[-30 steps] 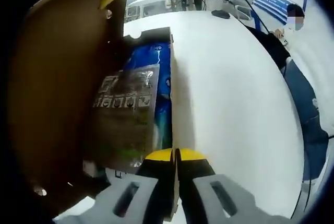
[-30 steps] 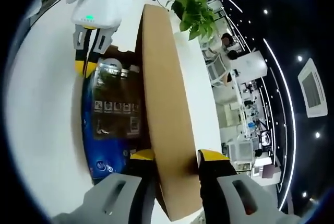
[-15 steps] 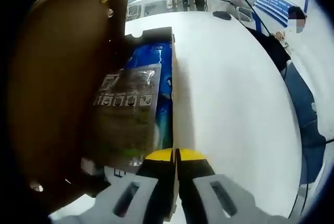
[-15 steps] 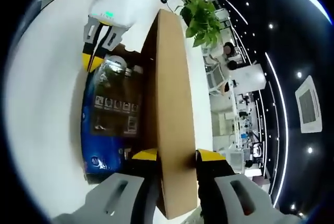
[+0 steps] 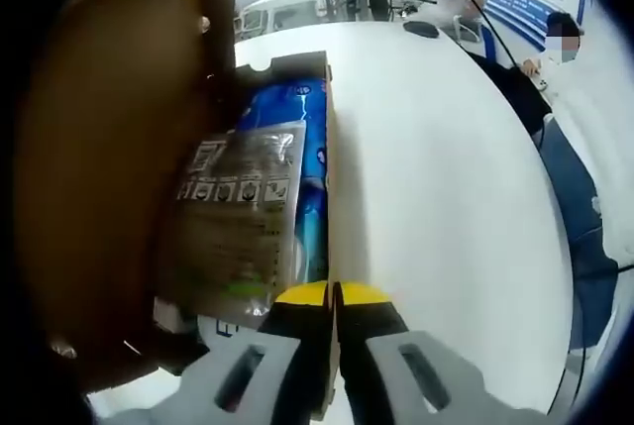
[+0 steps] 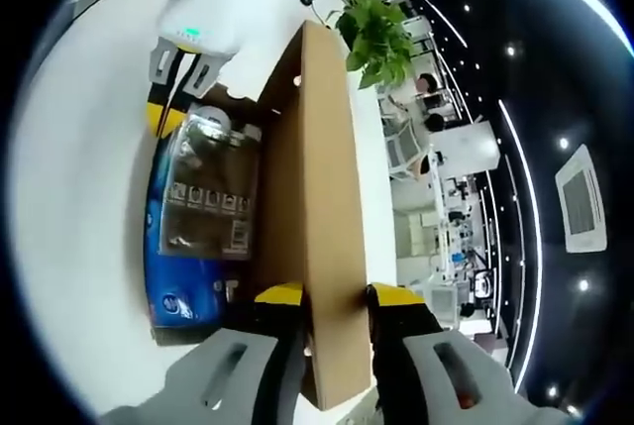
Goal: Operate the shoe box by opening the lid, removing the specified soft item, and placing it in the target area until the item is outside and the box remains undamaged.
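Note:
The shoe box (image 5: 324, 162) lies on a white table with its brown cardboard lid (image 5: 119, 148) raised on the left. Inside, on a blue lining, rests a clear plastic packet (image 5: 238, 217) with printed labels. My left gripper (image 5: 334, 294) is shut on the thin near wall of the box. In the right gripper view my right gripper (image 6: 335, 296) is shut on the edge of the upright lid (image 6: 322, 187). There the packet (image 6: 208, 187) lies in the blue box (image 6: 163, 266), and the left gripper (image 6: 168, 113) holds the far end.
The white table (image 5: 446, 207) spreads wide to the right of the box. A black object (image 5: 421, 27) lies at its far edge and a person (image 5: 560, 39) sits beyond. A potted plant (image 6: 374, 29) stands past the lid.
The lid has swung a little further up and open in the right gripper's hold. The left gripper stays clamped on the box wall.

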`<state>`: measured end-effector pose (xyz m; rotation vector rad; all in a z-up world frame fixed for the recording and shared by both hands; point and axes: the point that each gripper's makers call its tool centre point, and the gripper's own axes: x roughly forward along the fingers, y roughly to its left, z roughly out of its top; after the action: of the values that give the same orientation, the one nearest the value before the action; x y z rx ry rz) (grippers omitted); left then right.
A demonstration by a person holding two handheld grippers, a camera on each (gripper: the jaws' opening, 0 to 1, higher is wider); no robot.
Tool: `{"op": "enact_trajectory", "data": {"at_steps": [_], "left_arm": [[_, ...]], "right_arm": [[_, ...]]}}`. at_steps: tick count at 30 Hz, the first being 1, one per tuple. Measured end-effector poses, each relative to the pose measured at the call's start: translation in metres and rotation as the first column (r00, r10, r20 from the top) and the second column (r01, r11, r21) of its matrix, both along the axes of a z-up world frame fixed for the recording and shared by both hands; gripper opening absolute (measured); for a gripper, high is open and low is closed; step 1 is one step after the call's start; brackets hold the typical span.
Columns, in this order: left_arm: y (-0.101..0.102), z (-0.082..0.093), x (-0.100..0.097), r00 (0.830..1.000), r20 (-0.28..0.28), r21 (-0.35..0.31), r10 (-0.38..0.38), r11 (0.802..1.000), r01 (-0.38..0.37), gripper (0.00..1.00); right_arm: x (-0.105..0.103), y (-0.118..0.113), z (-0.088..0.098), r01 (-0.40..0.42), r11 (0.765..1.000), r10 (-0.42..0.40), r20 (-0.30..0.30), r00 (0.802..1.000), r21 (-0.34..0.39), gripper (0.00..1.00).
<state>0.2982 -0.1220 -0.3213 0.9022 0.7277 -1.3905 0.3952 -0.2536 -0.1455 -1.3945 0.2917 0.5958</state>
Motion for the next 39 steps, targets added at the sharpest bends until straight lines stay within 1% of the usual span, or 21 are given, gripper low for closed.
{"op": "enact_trajectory", "data": {"at_steps": [7,10,12,14,24,29,33,36,39], "left_arm": [[0.000,0.000,0.000,1.000,-0.005,-0.001,0.002,1.000,-0.002,0.01],[0.000,0.000,0.000,1.000,0.005,0.000,-0.014,1.000,0.014,0.01],[0.000,0.000,0.000,1.000,0.001,-0.002,-0.007,1.000,0.007,0.01],[0.000,0.000,0.001,1.000,-0.001,-0.003,-0.005,1.000,0.005,0.01],[0.000,-0.001,0.000,1.000,-0.004,-0.001,0.001,1.000,-0.001,0.01],[0.000,-0.001,0.000,1.000,-0.004,-0.003,0.005,1.000,-0.005,0.01],[0.000,-0.001,0.000,1.000,-0.006,-0.009,0.006,1.000,-0.006,0.01],[0.000,-0.001,0.000,1.000,-0.007,-0.007,0.006,1.000,-0.006,0.01],[0.000,0.000,0.000,1.000,-0.010,-0.008,0.009,1.000,-0.009,0.01]], "right_arm": [[0.006,0.000,0.005,-0.001,1.000,0.001,0.010,1.000,-0.001,0.19],[0.009,0.003,0.011,-0.004,1.000,0.004,0.023,1.000,-0.005,0.19],[0.010,0.004,0.013,-0.003,1.000,0.003,0.027,1.000,-0.002,0.18],[0.012,0.005,0.018,-0.009,1.000,0.009,0.054,0.999,-0.002,0.16],[0.019,0.005,0.020,-0.014,1.000,0.014,0.057,0.998,-0.015,0.14],[0.025,0.006,0.023,-0.007,1.000,0.008,0.041,0.999,-0.017,0.13],[0.031,0.006,0.025,0.011,1.000,-0.011,0.000,1.000,0.015,0.13],[0.034,0.005,0.025,0.011,1.000,-0.011,-0.020,1.000,0.014,0.13],[0.038,0.005,0.025,0.010,1.000,-0.010,-0.053,0.999,-0.001,0.13]]}}
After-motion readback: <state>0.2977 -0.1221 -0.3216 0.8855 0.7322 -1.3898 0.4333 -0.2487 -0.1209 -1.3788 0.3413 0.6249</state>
